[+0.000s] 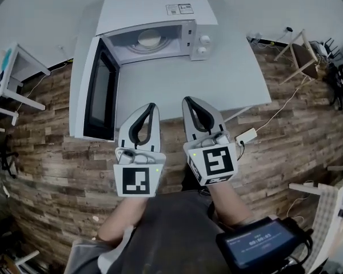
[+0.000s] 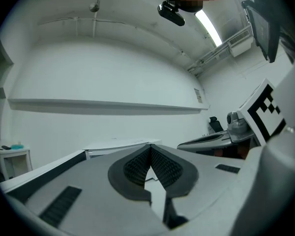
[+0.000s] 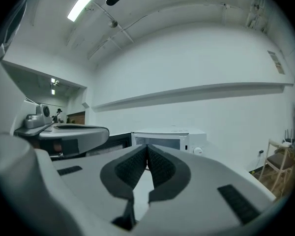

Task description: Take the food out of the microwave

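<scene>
A white microwave (image 1: 160, 27) stands at the back of a white table (image 1: 228, 79). Its dark-windowed door (image 1: 100, 93) is swung open to the left. Inside it, a pale round dish of food (image 1: 150, 39) rests on the turntable. My left gripper (image 1: 152, 105) and right gripper (image 1: 187, 100) hover side by side over the table's front edge, well short of the oven. Both point level toward it. The left gripper (image 2: 150, 146) has its pads together with nothing between them. The right gripper (image 3: 147, 146) is likewise shut and empty, and the microwave (image 3: 187, 137) shows beyond its tips.
A wooden chair (image 1: 300, 53) stands at the right and a small white side table (image 1: 17, 67) at the left. A white power adapter (image 1: 246, 136) with its cable lies on the wood floor by the table's corner. A dark screen device (image 1: 257, 247) sits at the person's waist.
</scene>
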The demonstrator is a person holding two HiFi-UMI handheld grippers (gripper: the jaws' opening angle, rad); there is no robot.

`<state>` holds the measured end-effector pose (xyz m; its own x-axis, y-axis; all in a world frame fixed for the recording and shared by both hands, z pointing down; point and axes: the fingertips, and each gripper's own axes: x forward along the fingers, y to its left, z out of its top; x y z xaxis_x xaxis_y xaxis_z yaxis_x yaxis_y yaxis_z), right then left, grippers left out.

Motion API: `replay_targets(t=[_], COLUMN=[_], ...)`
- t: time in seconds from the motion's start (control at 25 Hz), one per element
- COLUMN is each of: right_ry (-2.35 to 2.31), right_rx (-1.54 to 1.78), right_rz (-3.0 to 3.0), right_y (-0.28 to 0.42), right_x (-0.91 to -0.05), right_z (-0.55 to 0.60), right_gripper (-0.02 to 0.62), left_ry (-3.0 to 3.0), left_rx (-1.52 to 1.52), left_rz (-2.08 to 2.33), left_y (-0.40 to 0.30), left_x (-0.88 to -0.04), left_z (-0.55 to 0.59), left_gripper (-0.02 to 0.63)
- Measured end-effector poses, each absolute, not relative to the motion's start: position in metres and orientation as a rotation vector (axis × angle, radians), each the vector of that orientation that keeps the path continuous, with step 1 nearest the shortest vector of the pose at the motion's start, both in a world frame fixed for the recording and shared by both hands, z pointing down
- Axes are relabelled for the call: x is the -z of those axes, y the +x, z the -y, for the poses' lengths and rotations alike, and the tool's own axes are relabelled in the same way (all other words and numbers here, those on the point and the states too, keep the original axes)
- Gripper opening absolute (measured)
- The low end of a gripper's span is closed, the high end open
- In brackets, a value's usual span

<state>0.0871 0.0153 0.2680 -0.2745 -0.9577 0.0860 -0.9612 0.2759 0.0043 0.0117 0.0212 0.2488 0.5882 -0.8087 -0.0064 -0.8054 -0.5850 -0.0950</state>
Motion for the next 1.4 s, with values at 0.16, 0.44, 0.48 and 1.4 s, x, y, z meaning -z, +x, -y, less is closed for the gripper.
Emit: replay_targets(t=[0.16,0.44,0.48,1.4], right_ry=[1.749,1.593,1.571,1.511], right_rx=[-0.064,-0.049,-0.042,0.002], right_rz=[2.527,2.626,2.64,2.627], right_y=[0.098,0.103,0.103,0.102], right_x=[-0.263,-0.261,-0.26,-0.276], right_z=[0.005,0.032,0.036,0.145], right_gripper=[0.008,0.008,0.008,0.008], left_ry=[-2.664,-2.557,-2.541,-2.568], left_rx=[0.062,0.048,0.055,-0.001], left_rz=[-1.481,-1.637,-1.655,-1.718], left_y=[0.025,0.03,0.03,0.032], left_x=[-0.243,-0.237,-0.237,-0.268], left_z=[-0.01,0.006,0.008,0.116], left_gripper=[0.008,0.008,0.008,0.008])
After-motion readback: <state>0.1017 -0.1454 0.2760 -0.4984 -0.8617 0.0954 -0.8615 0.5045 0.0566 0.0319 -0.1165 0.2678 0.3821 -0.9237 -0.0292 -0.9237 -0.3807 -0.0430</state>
